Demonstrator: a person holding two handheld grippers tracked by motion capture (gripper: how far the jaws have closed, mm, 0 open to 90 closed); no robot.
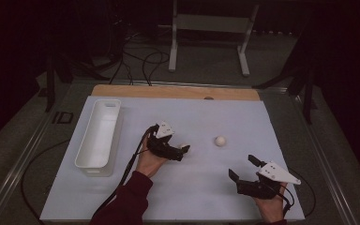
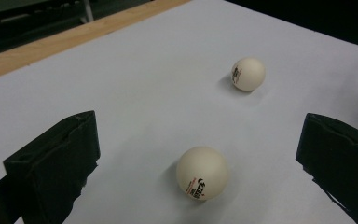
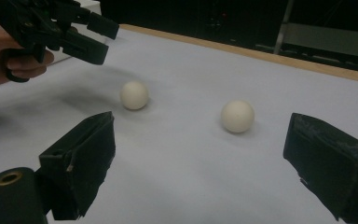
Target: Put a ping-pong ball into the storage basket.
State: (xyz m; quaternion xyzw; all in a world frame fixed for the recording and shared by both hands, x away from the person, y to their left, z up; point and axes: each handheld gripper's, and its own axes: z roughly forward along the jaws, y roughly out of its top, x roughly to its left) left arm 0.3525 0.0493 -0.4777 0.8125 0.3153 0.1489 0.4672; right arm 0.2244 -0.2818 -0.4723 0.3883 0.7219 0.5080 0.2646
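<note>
My left claw [image 2: 200, 154] gapes round the near ball [image 2: 202, 172]: light, hard, slippery, rolls easily, so pinch across its middle.

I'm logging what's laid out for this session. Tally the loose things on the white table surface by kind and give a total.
Ping-pong balls: 2, one between the open jaws of the left gripper, one farther right, lying apart.
White plastic bin: 1, at the table's left side.
Total: 3.
</note>
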